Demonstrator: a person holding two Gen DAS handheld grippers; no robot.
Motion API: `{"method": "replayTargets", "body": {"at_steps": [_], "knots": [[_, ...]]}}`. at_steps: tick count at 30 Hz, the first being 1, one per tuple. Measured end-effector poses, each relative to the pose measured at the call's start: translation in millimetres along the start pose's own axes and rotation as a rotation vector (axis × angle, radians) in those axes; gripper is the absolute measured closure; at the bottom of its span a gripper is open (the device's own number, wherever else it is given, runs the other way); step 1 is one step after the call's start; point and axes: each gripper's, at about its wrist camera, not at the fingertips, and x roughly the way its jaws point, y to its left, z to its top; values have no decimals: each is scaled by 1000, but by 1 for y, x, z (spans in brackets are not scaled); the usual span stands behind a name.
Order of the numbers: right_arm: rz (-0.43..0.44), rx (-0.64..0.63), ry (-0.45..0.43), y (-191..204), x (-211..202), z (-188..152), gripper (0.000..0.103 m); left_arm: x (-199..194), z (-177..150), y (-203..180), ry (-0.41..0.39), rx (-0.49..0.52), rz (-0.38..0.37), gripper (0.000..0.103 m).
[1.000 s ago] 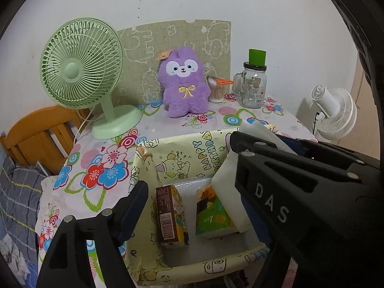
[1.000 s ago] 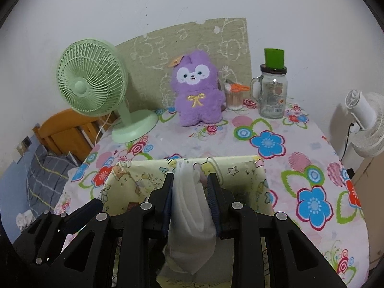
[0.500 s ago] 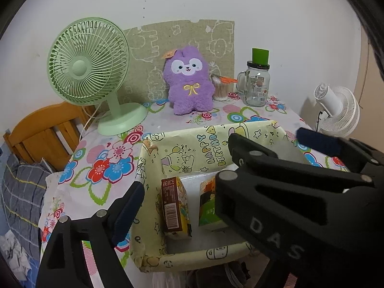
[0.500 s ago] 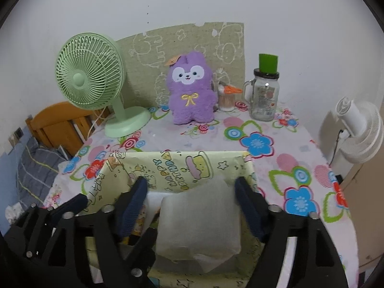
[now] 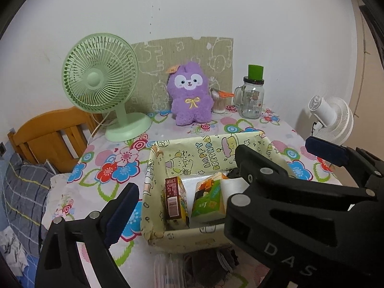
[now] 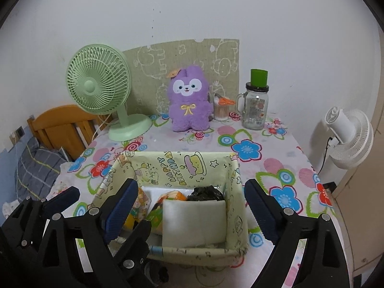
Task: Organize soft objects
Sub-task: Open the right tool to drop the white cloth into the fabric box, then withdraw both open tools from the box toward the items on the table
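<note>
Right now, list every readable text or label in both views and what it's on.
"HAPPY BIRTHDAY": inner wall of the yellow box.
"DAS": body of the right gripper, seen from the left wrist camera.
Barcode and print on the brown carton: too small.
Green pack lettering: blurred.
Glass jar label: unreadable.

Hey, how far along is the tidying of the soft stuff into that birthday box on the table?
Done: the white foam pad stands inside the yellow box, beside two small cartons and a black bundle. In hand: nothing; the right hand-held gripper has just been opening, its jaws clear of the pad, and the left hand-held gripper is open too. Left: probably the purple plush, still outside the box.
</note>
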Motion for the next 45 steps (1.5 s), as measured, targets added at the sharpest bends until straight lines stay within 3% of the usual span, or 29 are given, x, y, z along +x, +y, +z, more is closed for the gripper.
{"method": "replayTargets", "body": {"at_steps": [14,25,45], "knots": [[-23,-15,-73,1,-60,-10,7,-51,-7,-7,-78,4,7,0],[-26,3,-97,-2,-95,-23,7,-79,-18,-13,-101,-2,-2,0],[-17,8,-56,6,-108,-65,7,-93,-58,-11,-74,-37,19,0]]}}
